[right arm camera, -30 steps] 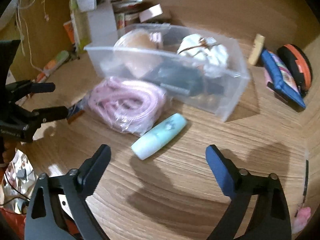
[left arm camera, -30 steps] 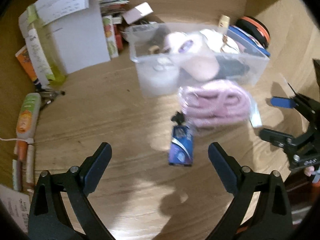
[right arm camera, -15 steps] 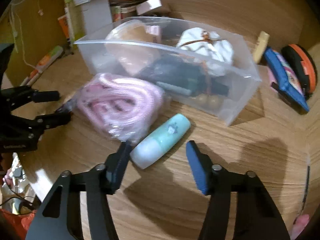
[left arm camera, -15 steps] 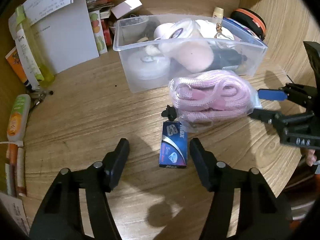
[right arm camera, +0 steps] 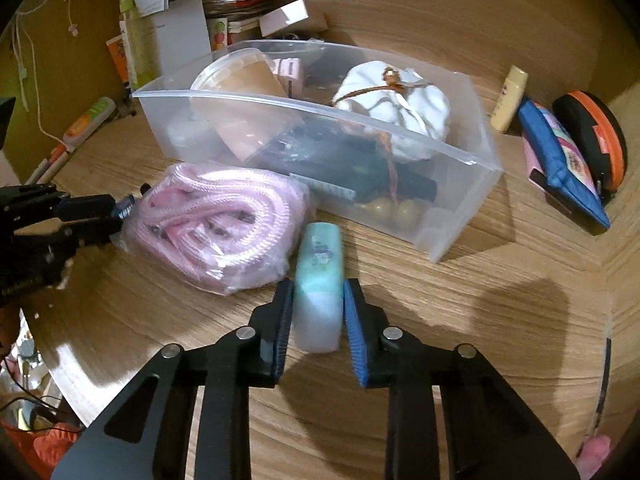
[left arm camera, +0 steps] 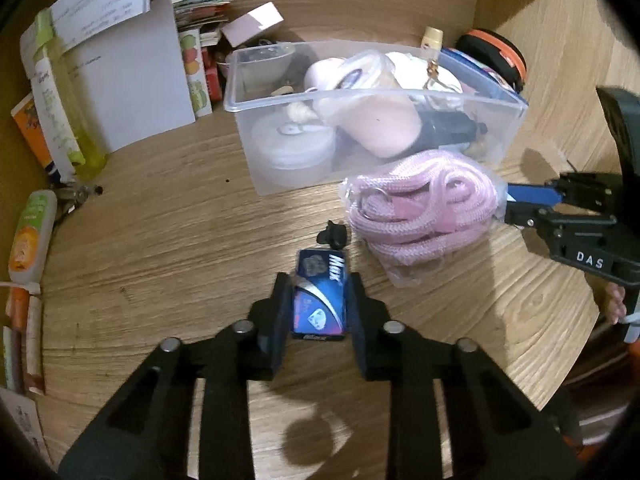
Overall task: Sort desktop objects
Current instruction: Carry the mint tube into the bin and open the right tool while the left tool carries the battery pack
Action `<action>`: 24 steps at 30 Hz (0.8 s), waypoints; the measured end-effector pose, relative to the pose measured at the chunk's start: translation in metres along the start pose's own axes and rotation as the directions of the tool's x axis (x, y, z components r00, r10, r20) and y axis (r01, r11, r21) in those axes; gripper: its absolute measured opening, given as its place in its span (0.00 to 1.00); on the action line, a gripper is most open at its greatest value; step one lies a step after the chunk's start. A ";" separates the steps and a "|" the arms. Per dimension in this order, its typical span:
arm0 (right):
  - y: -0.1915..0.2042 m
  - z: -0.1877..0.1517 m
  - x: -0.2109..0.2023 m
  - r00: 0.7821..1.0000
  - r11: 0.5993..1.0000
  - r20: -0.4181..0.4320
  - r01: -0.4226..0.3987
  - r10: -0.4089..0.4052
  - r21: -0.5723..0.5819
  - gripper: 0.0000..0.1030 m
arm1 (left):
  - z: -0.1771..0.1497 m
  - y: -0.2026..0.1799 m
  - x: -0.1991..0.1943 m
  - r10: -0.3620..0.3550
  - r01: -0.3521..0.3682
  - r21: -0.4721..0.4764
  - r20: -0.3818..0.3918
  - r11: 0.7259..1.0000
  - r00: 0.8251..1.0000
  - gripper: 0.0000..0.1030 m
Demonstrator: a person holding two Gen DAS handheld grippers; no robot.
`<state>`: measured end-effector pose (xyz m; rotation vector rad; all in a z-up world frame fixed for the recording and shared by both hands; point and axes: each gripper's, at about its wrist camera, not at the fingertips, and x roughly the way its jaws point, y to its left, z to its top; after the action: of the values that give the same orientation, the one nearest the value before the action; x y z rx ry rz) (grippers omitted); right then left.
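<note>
A small blue box [left arm camera: 319, 296] lay on the wooden table [left arm camera: 168, 240] between the jaws of the left gripper [left arm camera: 318, 292], which were closing with their pads against its sides. A pale green tube [right arm camera: 319, 280] lay likewise between the closing jaws of the right gripper [right arm camera: 316, 296], pads touching it on both sides. Between the two items sat a clear bag of pink cord [left arm camera: 424, 208], its far side against a clear plastic bin [right arm camera: 440, 216] filled with assorted items near the table's middle. A blue pouch [right arm camera: 560, 160] and an orange-rimmed black case [right arm camera: 596, 136] rested toward the table's right edge, and a white folder [left arm camera: 132, 88] stood near the far left corner.
</note>
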<state>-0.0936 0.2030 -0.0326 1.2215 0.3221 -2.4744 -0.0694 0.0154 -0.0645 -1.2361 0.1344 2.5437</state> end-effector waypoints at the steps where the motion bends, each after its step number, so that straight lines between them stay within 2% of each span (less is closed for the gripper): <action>1: -0.002 -0.003 -0.002 1.000 1.000 0.004 0.003 -0.003 0.002 0.22 | -0.001 0.001 -0.001 -0.004 0.004 -0.006 0.002 1.000 1.000 0.25; 8: -0.029 -0.018 -0.017 1.000 0.996 0.020 0.003 -0.005 0.094 0.22 | -0.007 0.005 -0.007 0.047 -0.047 -0.020 0.017 0.999 0.999 0.25; 15: -0.046 -0.007 -0.043 0.995 0.989 0.102 -0.009 -0.006 0.147 0.22 | 0.006 0.010 -0.030 0.067 -0.061 -0.065 0.102 0.996 0.993 0.25; 21: -0.047 0.010 -0.068 0.984 0.991 0.175 0.001 -0.025 0.132 0.22 | 0.029 0.009 -0.057 0.123 -0.110 -0.076 0.203 0.991 0.971 0.25; 24: -0.049 0.018 -0.078 0.978 0.991 0.209 -0.006 -0.023 0.137 0.22 | 0.040 0.009 -0.069 0.130 -0.112 -0.083 0.251 0.990 0.959 0.25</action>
<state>-0.0835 0.2581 0.0429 0.9957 0.1030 -2.6412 -0.0621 -0.0008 0.0142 -0.9351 0.0675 2.8092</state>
